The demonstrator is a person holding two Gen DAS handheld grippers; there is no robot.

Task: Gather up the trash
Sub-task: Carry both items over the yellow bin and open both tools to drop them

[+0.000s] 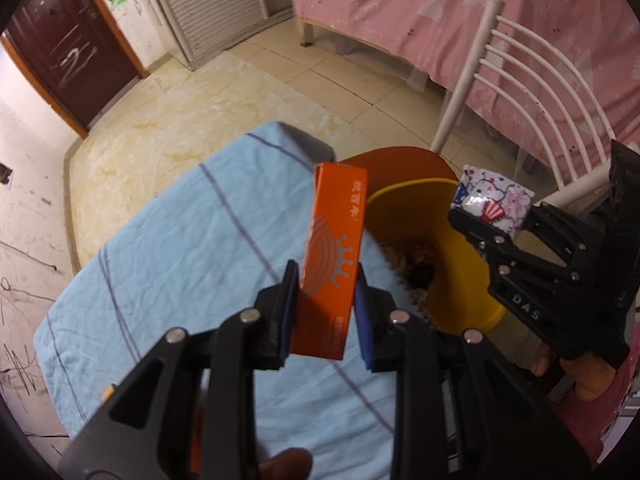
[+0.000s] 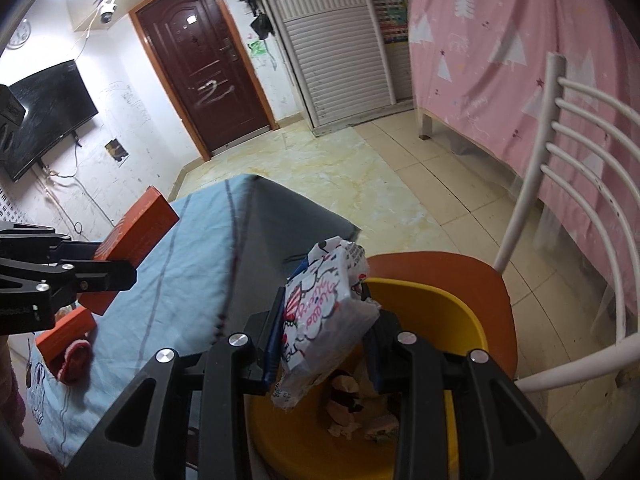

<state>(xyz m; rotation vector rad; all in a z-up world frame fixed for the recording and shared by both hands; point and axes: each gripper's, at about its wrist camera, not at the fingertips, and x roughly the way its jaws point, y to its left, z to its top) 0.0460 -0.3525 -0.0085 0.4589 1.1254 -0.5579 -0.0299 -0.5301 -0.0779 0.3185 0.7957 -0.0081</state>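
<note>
A: Grippers both gripping trash. Left gripper [image 1: 326, 300] is clamping an orange box [image 1: 334, 248] above the table's edge [image 1: 180, 240]; right gripper [image 2: 326, 332] is pinching a printed packet [image 2: 324, 300] over the bin [image 2: 440, 312].

B: Advice?

A: Centre each over the yellow rim before letting go. Box rigid, glossy; packet crumpled, plastic-wrapped.

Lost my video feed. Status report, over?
Left gripper shut on orange box. Right gripper shut on printed packet, above yellow bin. Nothing blocking.
</note>
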